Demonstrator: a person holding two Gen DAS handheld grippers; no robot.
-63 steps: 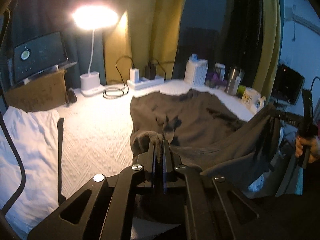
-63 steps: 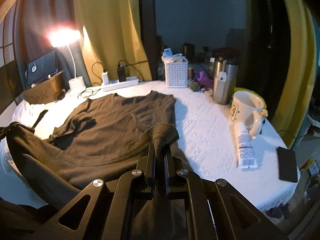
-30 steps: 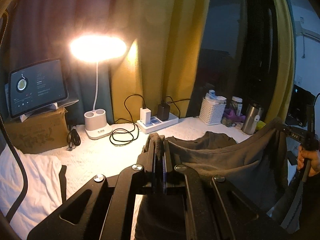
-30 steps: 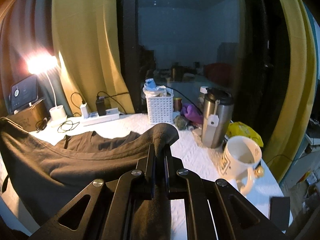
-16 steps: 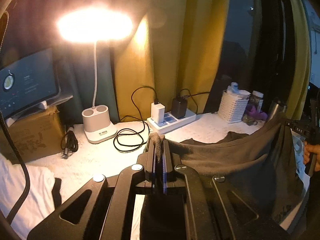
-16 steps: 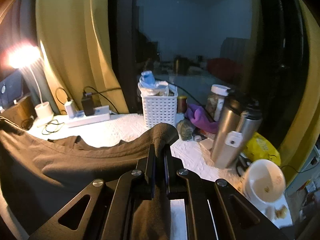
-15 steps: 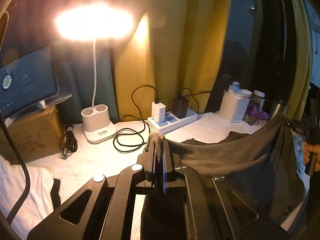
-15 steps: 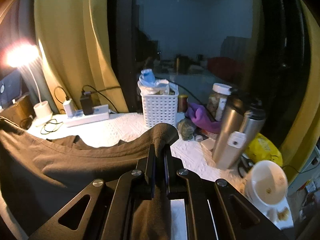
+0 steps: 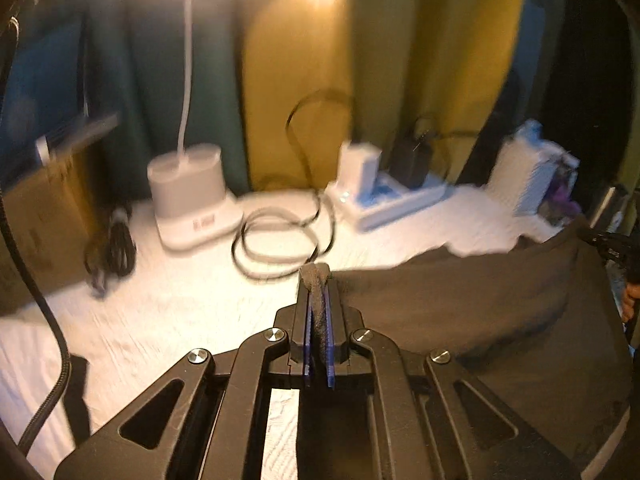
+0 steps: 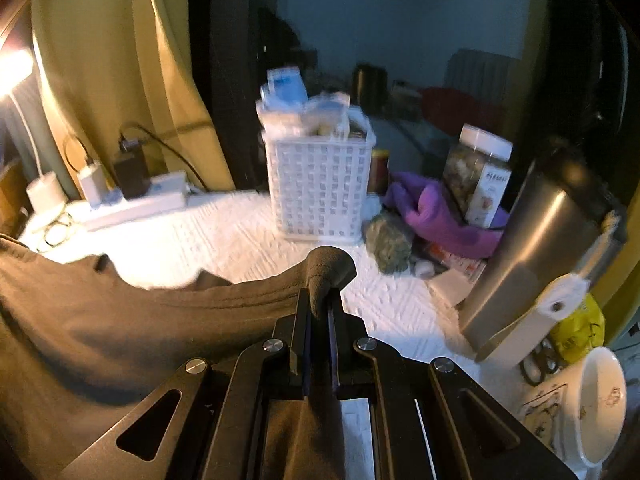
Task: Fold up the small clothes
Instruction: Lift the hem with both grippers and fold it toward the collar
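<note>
Left gripper (image 9: 317, 300) is clamping one corner of the dark shirt (image 9: 480, 308); right gripper (image 10: 320, 312) is clamping another corner — cloth is hanging stretched between them over the white tablecloth (image 9: 180, 308). Behind: white basket (image 10: 320, 188), steel flask (image 10: 532, 248), mug (image 10: 600, 400).

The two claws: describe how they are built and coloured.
Both the left claw and the right claw are matt black, with triangular cut-outs in angular frames, round silver screws, and blue-edged pads on narrow straight fingers. A black braided cable runs beside the left one.
</note>
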